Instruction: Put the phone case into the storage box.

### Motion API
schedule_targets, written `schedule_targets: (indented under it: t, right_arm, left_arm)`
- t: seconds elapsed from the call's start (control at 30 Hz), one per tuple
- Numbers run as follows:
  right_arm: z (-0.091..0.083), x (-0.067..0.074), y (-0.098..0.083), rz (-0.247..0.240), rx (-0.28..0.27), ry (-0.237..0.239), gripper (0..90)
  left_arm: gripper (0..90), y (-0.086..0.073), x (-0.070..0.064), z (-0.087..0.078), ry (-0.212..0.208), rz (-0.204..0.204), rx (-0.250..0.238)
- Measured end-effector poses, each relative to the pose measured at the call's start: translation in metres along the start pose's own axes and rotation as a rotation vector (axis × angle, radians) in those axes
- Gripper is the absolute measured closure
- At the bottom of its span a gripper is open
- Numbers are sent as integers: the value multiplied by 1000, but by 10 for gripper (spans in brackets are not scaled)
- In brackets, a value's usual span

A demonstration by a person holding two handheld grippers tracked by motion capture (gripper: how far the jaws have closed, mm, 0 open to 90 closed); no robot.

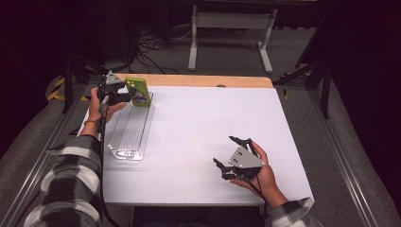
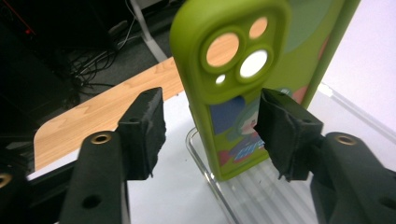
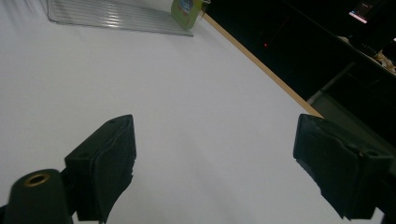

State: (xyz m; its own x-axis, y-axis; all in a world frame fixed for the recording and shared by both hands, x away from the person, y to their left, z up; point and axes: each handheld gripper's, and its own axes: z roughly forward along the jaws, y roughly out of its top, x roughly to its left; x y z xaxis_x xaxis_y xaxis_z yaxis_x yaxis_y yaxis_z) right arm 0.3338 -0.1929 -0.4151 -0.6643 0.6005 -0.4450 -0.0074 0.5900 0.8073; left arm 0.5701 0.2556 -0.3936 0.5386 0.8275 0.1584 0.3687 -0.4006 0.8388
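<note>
A green phone case point(image 1: 138, 92) with a cartoon print stands upright at the far end of a clear ribbed tray point(image 1: 127, 132) on the left of the white table. My left gripper point(image 1: 126, 94) is level with it. In the left gripper view the phone case point(image 2: 243, 84) sits between the jaws of the left gripper point(image 2: 210, 130). The right pad is at the case's edge, and a gap separates the left pad from it. My right gripper point(image 1: 223, 150) rests open near the front right of the table, with nothing between its jaws point(image 3: 215, 158). The right gripper view has the tray point(image 3: 112, 16) and the case point(image 3: 186, 11) far off.
A wooden strip point(image 1: 198, 80) runs along the table's far edge. Behind it stand a white frame point(image 1: 231, 28) and loose cables point(image 1: 151, 52) on the floor. White table surface point(image 1: 213, 118) lies between the two grippers.
</note>
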Motion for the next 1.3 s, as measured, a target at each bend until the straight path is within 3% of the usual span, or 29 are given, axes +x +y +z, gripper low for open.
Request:
schedule_targets:
  t: [0.07, 0.23, 0.37, 0.4, 0.7, 1.1, 1.3]
  right_arm:
    - [0, 0, 0, -2, 0, 0, 143]
    - [1, 0, 1, -2, -2, 5, 143]
    - [1, 0, 0, -4, 2, 7, 144]
    - [2, 0, 0, -3, 4, 8, 144]
    - [1, 0, 0, 1, 8, 8, 145]
    - [0, 1, 1, -5, 2, 5, 144]
    - [-1, 0, 1, -1, -3, -2, 144]
  left_arm:
    - [423, 3, 0, -3, -8, -29, -27]
    - [425, 12, -1, -6, -9, -46, -57]
    - [432, 17, -4, -4, 17, -21, -48]
    - [434, 18, -5, -3, 41, -11, -38]
    - [450, 21, -8, 4, 70, -17, -40]
    - [407, 22, -11, -5, 56, -35, -70]
    - [386, 23, -13, -10, 59, -23, -84]
